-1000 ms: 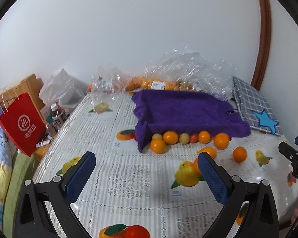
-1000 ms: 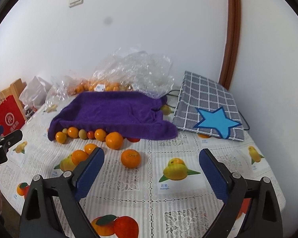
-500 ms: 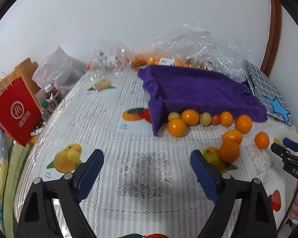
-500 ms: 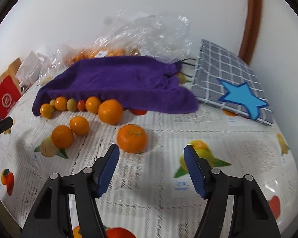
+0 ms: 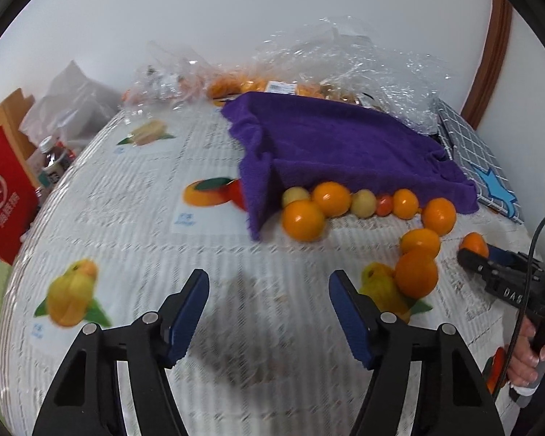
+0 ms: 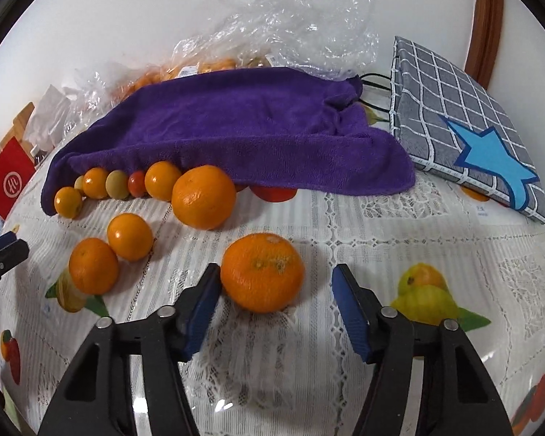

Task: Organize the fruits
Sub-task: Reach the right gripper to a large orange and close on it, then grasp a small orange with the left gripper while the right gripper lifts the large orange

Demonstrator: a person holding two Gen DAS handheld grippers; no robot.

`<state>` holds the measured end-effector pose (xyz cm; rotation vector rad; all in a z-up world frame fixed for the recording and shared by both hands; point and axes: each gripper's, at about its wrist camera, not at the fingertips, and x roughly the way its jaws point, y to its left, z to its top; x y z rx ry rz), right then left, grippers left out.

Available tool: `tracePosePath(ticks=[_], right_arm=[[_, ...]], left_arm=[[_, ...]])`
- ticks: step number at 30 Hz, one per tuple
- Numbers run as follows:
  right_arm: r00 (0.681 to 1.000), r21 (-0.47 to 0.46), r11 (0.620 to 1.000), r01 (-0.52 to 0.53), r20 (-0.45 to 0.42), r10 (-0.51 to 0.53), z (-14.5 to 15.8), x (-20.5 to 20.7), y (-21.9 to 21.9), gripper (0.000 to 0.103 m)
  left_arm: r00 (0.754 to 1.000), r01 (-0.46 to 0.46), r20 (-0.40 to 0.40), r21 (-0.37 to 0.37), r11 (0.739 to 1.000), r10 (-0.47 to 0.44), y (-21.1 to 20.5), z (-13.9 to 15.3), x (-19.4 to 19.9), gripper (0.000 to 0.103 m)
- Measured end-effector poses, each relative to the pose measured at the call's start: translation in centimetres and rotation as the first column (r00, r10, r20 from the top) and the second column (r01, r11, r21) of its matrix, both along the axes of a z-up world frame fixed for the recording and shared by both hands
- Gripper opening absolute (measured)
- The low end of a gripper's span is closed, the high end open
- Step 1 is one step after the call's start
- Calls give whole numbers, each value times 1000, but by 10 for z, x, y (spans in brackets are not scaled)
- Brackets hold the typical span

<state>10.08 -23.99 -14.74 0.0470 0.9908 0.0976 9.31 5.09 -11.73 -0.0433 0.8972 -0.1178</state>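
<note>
Red bag (image 5: 3,196) beside table, logo illegible.

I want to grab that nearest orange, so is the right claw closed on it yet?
Not yet. The right claw is open: its jaws have been closing, but a gap remains beside the orange.

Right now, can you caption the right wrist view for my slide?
Right hand-held gripper closing around a tangerine, pads not yet gripping, near fruit lined along a purple towel.
</note>
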Motion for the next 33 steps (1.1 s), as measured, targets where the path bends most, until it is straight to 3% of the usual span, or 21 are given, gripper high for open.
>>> tracePosePath(ticks=[4, 8, 22, 25, 27, 33], right_arm=[[999, -5, 999, -33, 2, 33, 1, 0, 2, 50], [999, 4, 999, -53, 7, 53, 1, -5, 2, 43], [998, 57, 997, -57, 11, 57, 2, 1, -3, 43], [998, 57, 997, -57, 12, 57, 2, 1, -3, 43], [998, 59, 997, -55, 12, 54, 2, 1, -3, 43], [998, 66, 995, -68, 11, 68, 2, -1, -1, 42]], left_arm=[[999, 35, 11, -12, 999, -35, -12, 2, 12, 65], [998, 57, -7, -5, 998, -57, -24, -3, 27, 51], [998, 43, -32, -62, 997, -45, -18, -21, 56, 48], [999, 43, -28, -63, 997, -45, -20, -23, 59, 43], [998, 42, -37, -71, 997, -44, -20, -25, 61, 34], [999, 34, -34, -122, 992, -39, -14, -24, 58, 33]])
